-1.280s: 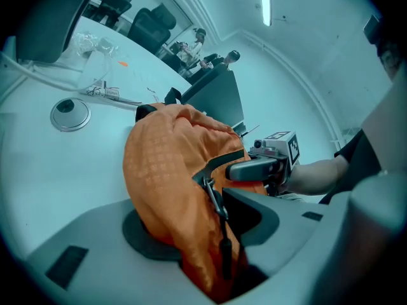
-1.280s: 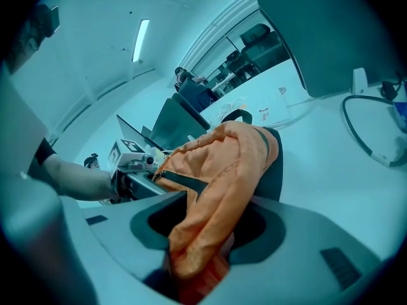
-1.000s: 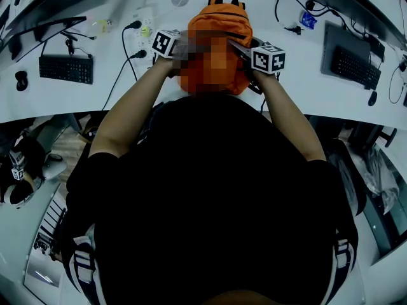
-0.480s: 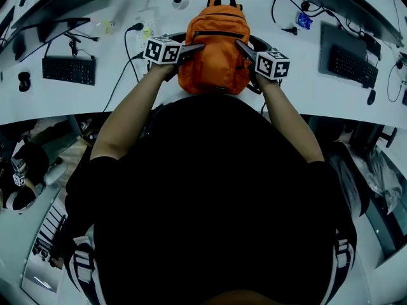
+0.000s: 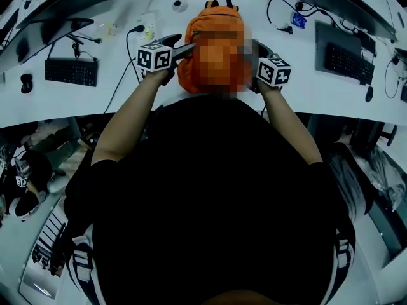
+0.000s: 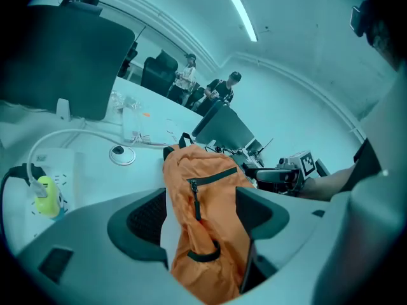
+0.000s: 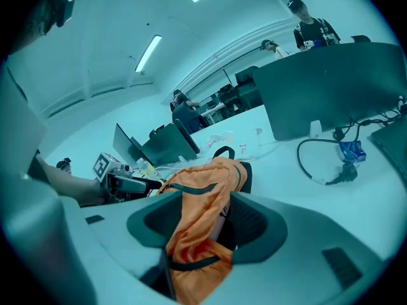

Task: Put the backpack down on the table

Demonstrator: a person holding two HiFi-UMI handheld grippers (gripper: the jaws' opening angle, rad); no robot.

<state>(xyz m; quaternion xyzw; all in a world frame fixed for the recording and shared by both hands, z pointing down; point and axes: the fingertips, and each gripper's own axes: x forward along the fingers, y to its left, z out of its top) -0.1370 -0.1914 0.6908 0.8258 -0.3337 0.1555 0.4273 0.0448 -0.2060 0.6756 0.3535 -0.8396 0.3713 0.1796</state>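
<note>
Open-plan office, possibly a computer lab.

- A long white desk (image 5: 305,91) curves across the head view. On it are keyboards (image 5: 71,72) at either end, a mouse (image 5: 25,82) and dark monitors (image 5: 48,30) along the far edge.
- A power strip (image 5: 147,25) with plugs in it and loose black cables (image 5: 280,8) trail over the desktop.
- The gripper views show further rows of desks with screens behind, and dark high-backed chairs (image 6: 159,74).
- Several people (image 6: 222,89) stand or sit at those rows.
- The ceiling is plain and white, with strip lights (image 6: 243,16).
- Under the desk edge the head view shows clutter on the floor, too dim to identify.
</note>
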